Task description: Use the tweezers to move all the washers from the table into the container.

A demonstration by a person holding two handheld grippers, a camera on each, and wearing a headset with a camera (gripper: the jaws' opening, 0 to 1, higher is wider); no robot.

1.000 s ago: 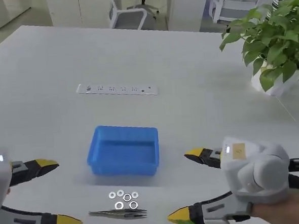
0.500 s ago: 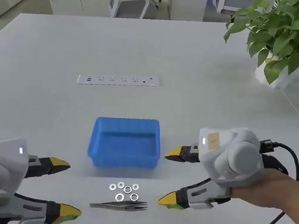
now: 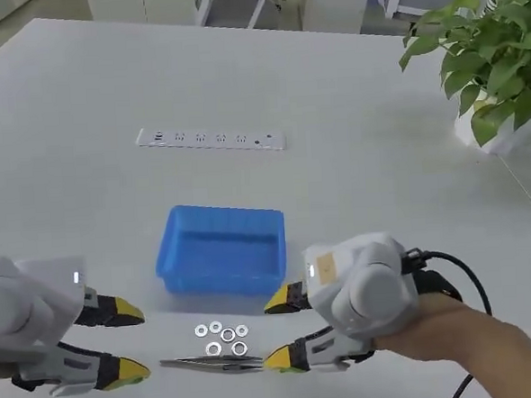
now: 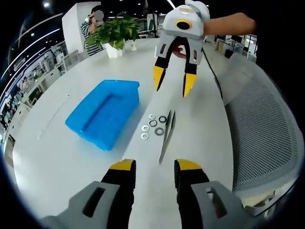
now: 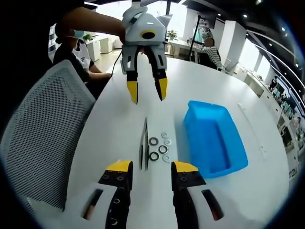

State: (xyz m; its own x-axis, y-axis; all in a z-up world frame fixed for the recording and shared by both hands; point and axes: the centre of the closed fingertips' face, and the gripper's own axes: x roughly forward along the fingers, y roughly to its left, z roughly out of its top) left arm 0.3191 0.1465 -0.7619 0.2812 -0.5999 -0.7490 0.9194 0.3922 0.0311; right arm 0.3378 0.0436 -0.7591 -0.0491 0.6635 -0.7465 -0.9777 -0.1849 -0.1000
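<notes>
Left gripper [image 3: 130,341] and right gripper [image 3: 275,329], both wide open and empty in the head view, flank the tweezers [image 3: 211,363] and washers [image 3: 224,337] lying near the blue container [image 3: 222,251] on the roomy counter [image 3: 354,175], while the left gripper view puts the tweezers ahead with the counter edge to the right, and the right gripper view puts that edge to the left.

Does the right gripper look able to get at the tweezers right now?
Probably yes: the right gripper is open, and the tweezers lie flat just ahead of its tips with nothing between them.

head view above, gripper views roughly opposed, sharing tweezers [image 4: 167,136]
</notes>
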